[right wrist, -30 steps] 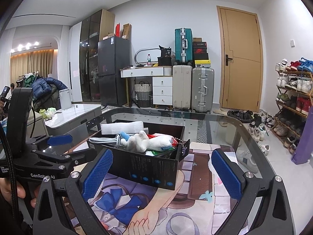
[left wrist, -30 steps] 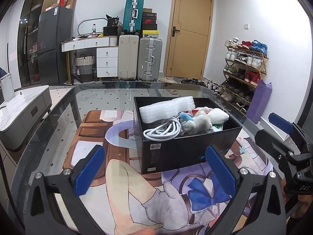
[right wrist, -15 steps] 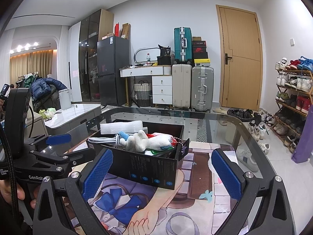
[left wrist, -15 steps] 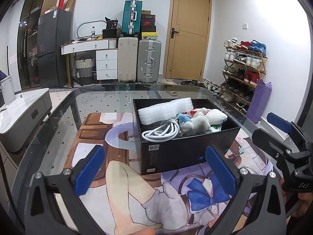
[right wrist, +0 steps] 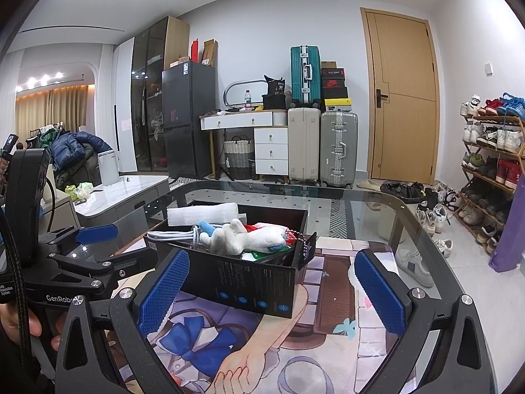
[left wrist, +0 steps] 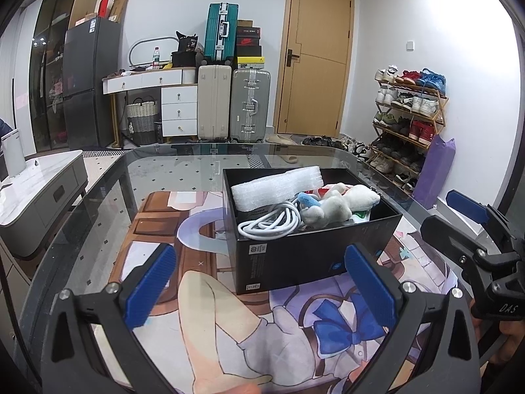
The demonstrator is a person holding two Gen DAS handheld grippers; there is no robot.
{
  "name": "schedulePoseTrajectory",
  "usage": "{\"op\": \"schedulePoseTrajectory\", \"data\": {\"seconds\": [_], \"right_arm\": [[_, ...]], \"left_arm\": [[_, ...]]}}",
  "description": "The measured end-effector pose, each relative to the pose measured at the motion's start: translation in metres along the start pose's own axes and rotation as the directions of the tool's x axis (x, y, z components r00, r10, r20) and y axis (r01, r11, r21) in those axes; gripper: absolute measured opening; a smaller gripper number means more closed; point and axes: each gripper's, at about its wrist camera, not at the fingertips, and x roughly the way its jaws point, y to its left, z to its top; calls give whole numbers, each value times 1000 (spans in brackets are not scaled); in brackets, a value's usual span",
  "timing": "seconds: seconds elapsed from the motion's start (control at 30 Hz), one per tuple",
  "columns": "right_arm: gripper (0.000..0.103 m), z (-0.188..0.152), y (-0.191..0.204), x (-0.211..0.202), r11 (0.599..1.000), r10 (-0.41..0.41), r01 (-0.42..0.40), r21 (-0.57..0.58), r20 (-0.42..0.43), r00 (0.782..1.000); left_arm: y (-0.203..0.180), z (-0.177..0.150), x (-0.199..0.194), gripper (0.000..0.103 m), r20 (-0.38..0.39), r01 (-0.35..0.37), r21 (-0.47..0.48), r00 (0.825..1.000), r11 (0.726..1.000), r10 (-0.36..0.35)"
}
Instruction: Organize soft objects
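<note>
Plush toy point(left wrist: 338, 202), foam roll point(left wrist: 275, 187) and cable point(left wrist: 272, 223) lie inside black box point(left wrist: 315, 256). Left gripper point(left wrist: 262, 282) and right gripper point(right wrist: 270, 290) hover wide, empty. Packing appears complete; next, withdrawal.

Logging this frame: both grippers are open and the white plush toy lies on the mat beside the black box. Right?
Not quite. The plush toy lies inside the black box, next to the white cable, as the left wrist view shows. Both the left gripper and right gripper are open.
</note>
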Motion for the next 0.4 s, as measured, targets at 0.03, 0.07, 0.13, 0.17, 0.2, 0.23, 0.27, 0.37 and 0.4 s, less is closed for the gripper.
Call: {"op": "schedulePoseTrajectory", "data": {"seconds": [0.03, 0.07, 0.13, 0.17, 0.2, 0.23, 0.27, 0.37, 0.4], "right_arm": [[103, 0, 0, 0, 1000, -1, 1, 0, 1, 1000], [103, 0, 0, 0, 1000, -1, 1, 0, 1, 1000], [103, 0, 0, 0, 1000, -1, 1, 0, 1, 1000], [103, 0, 0, 0, 1000, -1, 1, -1, 2, 1000], [103, 0, 0, 0, 1000, 0, 0, 0, 1, 1000], [103, 0, 0, 0, 1000, 0, 0, -1, 1, 1000], [103, 0, 0, 0, 1000, 0, 0, -2, -1, 1000], [103, 0, 0, 0, 1000, 1, -1, -3, -2, 1000], [103, 0, 0, 0, 1000, 2, -2, -4, -1, 1000]], "left_arm": [[0, 0, 0, 103, 2, 1, 1, 1000, 1000, -1], [0, 1, 0, 103, 3, 1, 2, 1000, 1000, -1], [0, 1, -1, 103, 5, -1, 5, 1000, 1000, 1], [0, 2, 0, 103, 5, -2, 5, 1000, 1000, 2], [1, 2, 0, 103, 5, -1, 5, 1000, 1000, 1], [0, 1, -1, 103, 5, 0, 4, 1000, 1000, 0], [-1, 1, -1, 103, 6, -1, 4, 1000, 1000, 1], [-2, 1, -2, 103, 12, -3, 8, 1000, 1000, 3], [-3, 2, -2, 103, 13, -5, 9, 1000, 1000, 5]]}}
